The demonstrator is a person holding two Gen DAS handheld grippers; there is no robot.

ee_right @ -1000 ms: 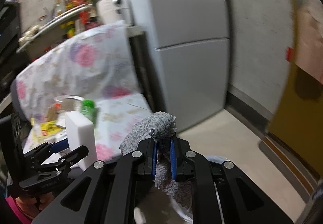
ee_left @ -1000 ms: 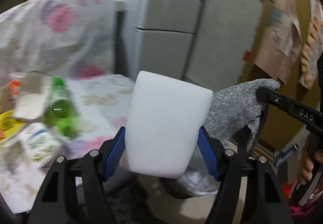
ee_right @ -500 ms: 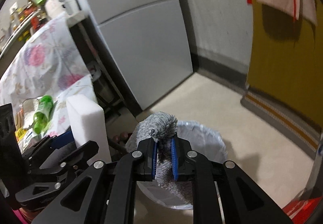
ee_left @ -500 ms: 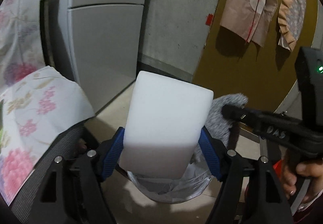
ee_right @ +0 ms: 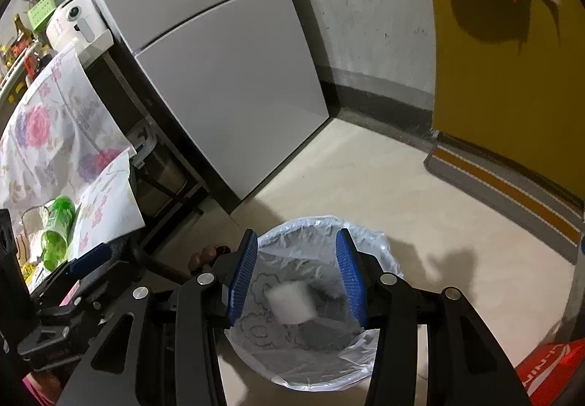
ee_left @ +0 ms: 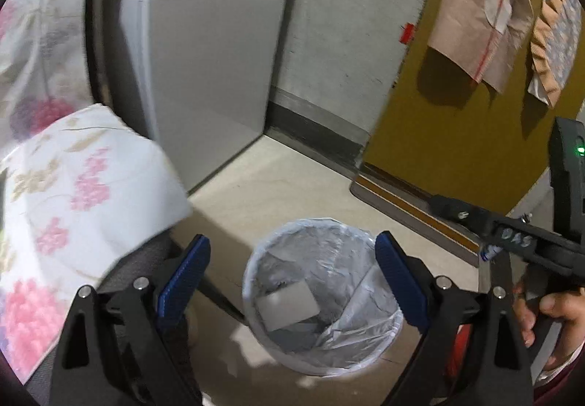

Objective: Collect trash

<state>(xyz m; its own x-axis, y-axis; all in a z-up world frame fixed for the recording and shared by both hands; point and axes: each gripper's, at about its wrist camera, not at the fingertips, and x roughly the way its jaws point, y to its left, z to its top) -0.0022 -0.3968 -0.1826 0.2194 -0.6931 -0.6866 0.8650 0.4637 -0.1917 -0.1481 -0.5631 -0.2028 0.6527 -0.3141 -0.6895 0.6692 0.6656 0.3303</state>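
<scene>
Trash bin [ee_left: 321, 300] lined with a clear plastic bag is sitting on the pale floor [ee_left: 278, 186], directly below both pairs of tongs, with the fridge [ee_right: 226, 84] standing behind it. Left tongs [ee_left: 292, 281] are gaping wide over the rim with nothing between the blue pads [ee_left: 184, 278], and right tongs [ee_right: 298, 278] are likewise spread apart and empty, framing the bin's mouth in the right wrist view. Inside the bin a grey knitted cloth [ee_right: 329, 300] is lying against the liner, and a white foam block [ee_right: 290, 301] is lying on or just above it; it looks blurred in the right wrist view, so it may be dropping. Judging from this, the drop-off is done or nearly so, and doing it well means keeping both tongs centred over the opening until each piece is settling inside the liner, then lifting straight up so the fingers are not snagging the thin plastic. More trash seems to be waiting on the floral-covered tabletop [ee_right: 106, 205] to the left, where a green bottle [ee_right: 56, 230] is lying beside some packaging, and that bottle is probably the likeliest next pick
</scene>
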